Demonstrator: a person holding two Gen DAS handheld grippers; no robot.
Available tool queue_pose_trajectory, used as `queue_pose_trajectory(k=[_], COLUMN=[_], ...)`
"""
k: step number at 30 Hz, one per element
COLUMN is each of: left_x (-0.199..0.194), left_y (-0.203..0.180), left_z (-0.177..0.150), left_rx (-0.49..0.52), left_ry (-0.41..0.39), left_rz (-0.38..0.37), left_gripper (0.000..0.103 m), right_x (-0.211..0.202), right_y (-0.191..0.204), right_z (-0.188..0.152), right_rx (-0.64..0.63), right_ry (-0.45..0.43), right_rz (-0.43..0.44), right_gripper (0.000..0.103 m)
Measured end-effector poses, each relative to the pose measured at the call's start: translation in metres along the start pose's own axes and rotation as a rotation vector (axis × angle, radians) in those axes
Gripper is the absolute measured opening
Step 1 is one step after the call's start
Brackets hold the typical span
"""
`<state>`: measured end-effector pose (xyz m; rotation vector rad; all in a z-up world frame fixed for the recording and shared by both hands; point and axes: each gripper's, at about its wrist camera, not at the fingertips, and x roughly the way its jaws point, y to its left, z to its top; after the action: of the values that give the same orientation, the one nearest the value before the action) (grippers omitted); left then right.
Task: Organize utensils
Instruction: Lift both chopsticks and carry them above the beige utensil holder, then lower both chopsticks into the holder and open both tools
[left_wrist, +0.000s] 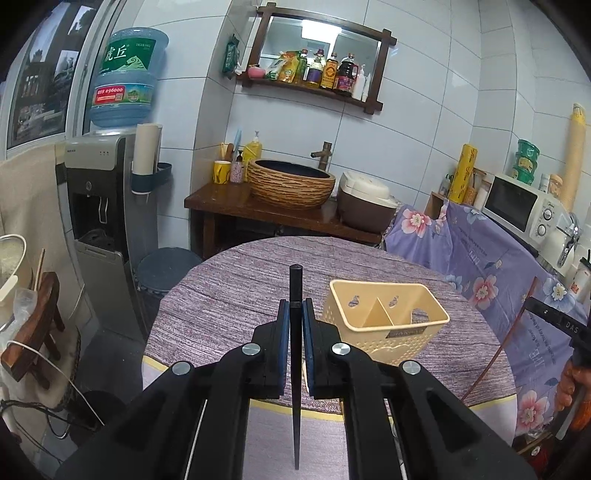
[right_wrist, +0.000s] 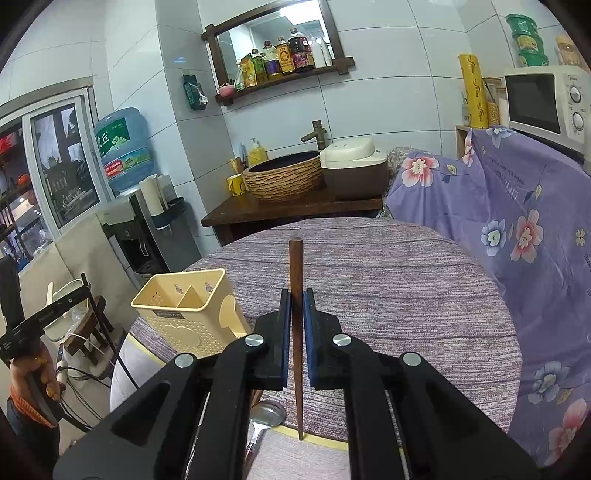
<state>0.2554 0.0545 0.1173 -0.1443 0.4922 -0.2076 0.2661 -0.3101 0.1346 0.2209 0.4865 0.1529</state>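
Note:
My left gripper (left_wrist: 295, 308) is shut on a black chopstick (left_wrist: 295, 369), held upright above the round table. A cream plastic utensil holder (left_wrist: 384, 317) with two compartments stands just right of it. My right gripper (right_wrist: 295, 299) is shut on a brown wooden chopstick (right_wrist: 296, 332), also held upright. The holder shows in the right wrist view (right_wrist: 188, 314), left of that gripper. A metal spoon (right_wrist: 264, 417) lies on the table under the right gripper. The brown chopstick and right gripper also show at the left wrist view's right edge (left_wrist: 509, 332).
The round table (right_wrist: 406, 288) has a purple woven cloth. Behind it stand a wooden counter with a woven basin (left_wrist: 291, 182), a rice cooker (left_wrist: 364, 201) and a floral-covered cabinet with a microwave (left_wrist: 517, 203). A water dispenser (left_wrist: 99, 206) stands at the left.

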Motion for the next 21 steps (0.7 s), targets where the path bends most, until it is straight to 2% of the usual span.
queue_pose_trajectory(k=[4,9,12,14,17,21], left_x=[-0.010,-0.039,-0.057,-0.062,-0.056,-0.030], left_y=[0.005,-0.003,-0.014,-0.023,-0.037,-0.055], left_z=[0.023,0.077,0.109,0.126,0.137,0.122], left_rx=[-0.004,0.008,-0.006,-0.025,-0.040,-0.005], left_ry=[-0.042,-0.172,-0.248,-0.275,-0.278,-0.264], left_rz=[0.006,0.023,-0.002,-0.039,-0.087,-0.073], left_gripper=[0.008,0.008,0.008,0.008,0.008,0.008], right_x=[-0.006,-0.030,-0.043,-0.043,-0.033,-0.005], right_y=[0.008,0.032,0.056,0.068,0.086,0.103], right_z=[0.026,0.080,0.115,0.130,0.138,0.123], right_rx=[-0.020,-0.031,-0.045,-0.028,-0.011,-0.019], right_ry=[-0.039,-0.167,-0.252,-0.274,-0.284,-0.259], right_rz=[-0.001,0.046,0.075,0.104,0.144,0.144], right_gripper=[0.008,0.008,0.008,0.008,0.008,0.008])
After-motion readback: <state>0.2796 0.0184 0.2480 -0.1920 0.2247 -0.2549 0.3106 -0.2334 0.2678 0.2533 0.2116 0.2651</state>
